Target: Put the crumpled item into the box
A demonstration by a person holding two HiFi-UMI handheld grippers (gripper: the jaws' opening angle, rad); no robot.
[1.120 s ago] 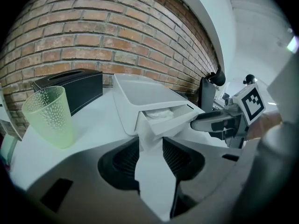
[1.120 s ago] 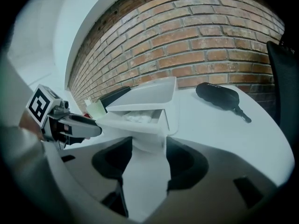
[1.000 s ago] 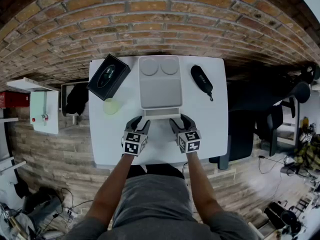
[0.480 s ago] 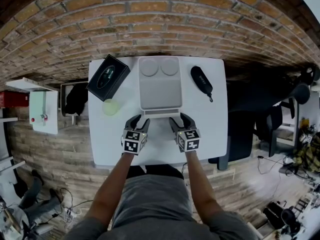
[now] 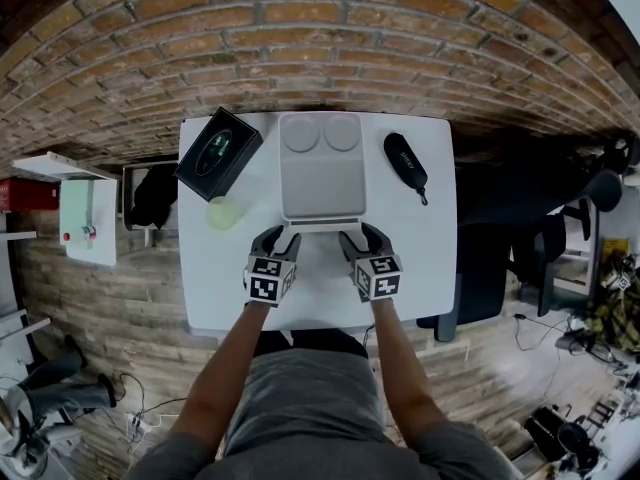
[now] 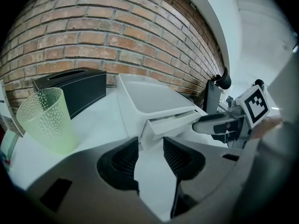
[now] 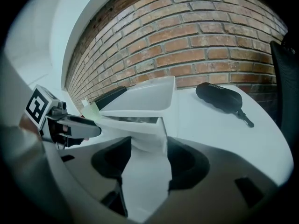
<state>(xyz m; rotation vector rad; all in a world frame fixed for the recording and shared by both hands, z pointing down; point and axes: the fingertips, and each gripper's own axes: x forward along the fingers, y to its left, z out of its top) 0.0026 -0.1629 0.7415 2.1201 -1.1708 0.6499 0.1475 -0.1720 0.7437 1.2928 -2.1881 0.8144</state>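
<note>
left claw [image 6: 150, 141]: jaws part-open, nothing pinched. Near-left corner of the box lip sits right at the tips.
right claw [image 7: 148, 143]: also part-open. Near-right lip corner is at or just inside the tips, no squeeze visible.
lip [image 5: 320, 225]: near short edge of the box, spans between both claws.
box [image 5: 320, 173]: centre of table [image 5: 425, 253], dead ahead of both claws. Long axis runs away from the person toward the wall. Top looks closed to me.
crumpled item: not visible in any view. Could be hidden, can't say where.
cup [image 5: 222, 212]: green, upright, just left of the box and nearest the left claw. Doesn't look crumpled.
tissue box [image 5: 218, 153]: black, far left, beyond the cup.
case [image 5: 404, 163]: black, right of the box, well clear.
key relation: both claws equally near the lip, one per corner, axes in line with the box's long axis.
next (guess): open the box by the lip before anything goes in.
risk: uneven pull skews or slides the box.
</note>
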